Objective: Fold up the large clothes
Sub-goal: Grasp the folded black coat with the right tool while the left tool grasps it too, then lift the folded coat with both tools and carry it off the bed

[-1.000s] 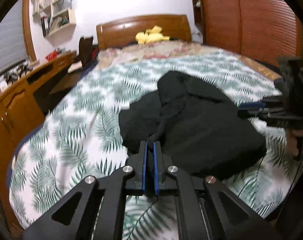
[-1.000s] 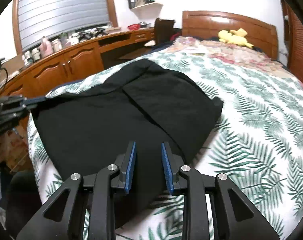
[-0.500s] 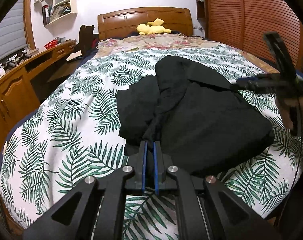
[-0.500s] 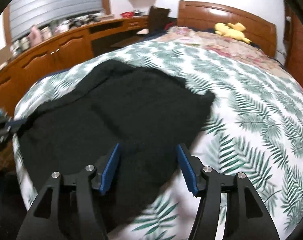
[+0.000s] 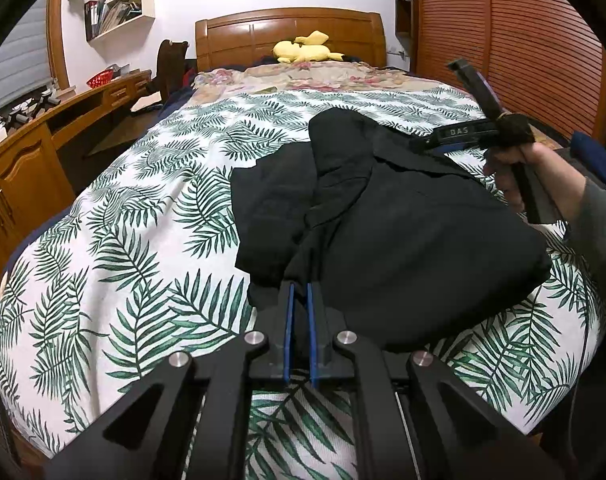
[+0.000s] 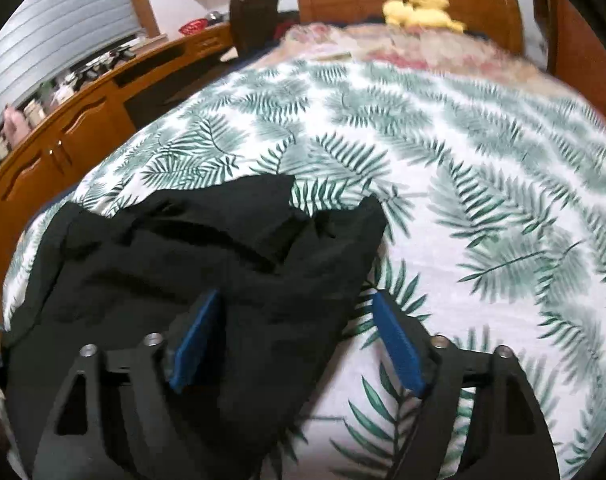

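A large black garment (image 5: 387, 220) lies loosely folded on the bed's fern-print cover (image 5: 143, 208). My left gripper (image 5: 298, 292) is shut on the garment's near edge, cloth pinched between its blue pads. In the right wrist view the garment (image 6: 207, 264) fills the lower left. My right gripper (image 6: 295, 312) is open wide above the garment's right edge, with nothing between its pads. The right gripper also shows in the left wrist view (image 5: 463, 136), held by a hand above the garment's far right side.
A wooden headboard (image 5: 291, 32) with a yellow plush toy (image 5: 303, 50) stands at the far end. A wooden desk and cabinets (image 5: 27, 160) run along the left. A slatted wooden wardrobe (image 5: 515, 40) is on the right.
My right gripper has opened wider, let go of the garment and lifted away. The garment has settled into a smaller folded heap. My left gripper stays shut on the near edge.
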Demonstrator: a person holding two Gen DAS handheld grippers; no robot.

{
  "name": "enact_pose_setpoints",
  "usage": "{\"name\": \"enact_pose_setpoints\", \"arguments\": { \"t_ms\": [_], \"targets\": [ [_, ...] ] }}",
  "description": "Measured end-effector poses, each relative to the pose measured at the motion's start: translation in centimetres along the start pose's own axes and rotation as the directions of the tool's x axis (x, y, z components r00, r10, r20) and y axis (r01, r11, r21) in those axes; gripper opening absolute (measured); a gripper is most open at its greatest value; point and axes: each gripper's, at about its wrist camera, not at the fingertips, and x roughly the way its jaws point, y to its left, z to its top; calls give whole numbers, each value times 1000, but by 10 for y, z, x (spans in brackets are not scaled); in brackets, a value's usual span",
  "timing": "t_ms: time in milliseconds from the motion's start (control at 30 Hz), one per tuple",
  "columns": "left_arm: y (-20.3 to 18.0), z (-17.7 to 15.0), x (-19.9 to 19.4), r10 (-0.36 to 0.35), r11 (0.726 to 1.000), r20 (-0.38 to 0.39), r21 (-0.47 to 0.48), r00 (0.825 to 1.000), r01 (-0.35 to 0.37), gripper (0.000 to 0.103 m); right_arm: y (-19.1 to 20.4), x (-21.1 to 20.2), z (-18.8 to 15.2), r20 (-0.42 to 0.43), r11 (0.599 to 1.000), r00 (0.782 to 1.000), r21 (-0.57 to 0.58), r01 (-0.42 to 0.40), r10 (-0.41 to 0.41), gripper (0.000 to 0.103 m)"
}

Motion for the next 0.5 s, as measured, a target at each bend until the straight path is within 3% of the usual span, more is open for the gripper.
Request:
{"name": "enact_pose_setpoints", "arguments": {
  "t_ms": [233,333,400,500],
  "targets": [
    [1,-2,1,7,1000,-12,-25,1000,-8,5,-13,27,-6,-69,990,990,75,-121,126,88],
    [1,0,-7,10,999,-8,-47,1000,-11,5,-8,25,-11,-61,979,980,78,-187,192,68],
    [1,0,-15,16,999,5,-51,1000,-16,7,-1,18,-11,-45,981,980,35,-192,194,43],
    [3,-2,-28,16,998,12,-63,1000,-15,9,8,6,-10,-18,986,986,-14,-164,164,29]
  ]
}}
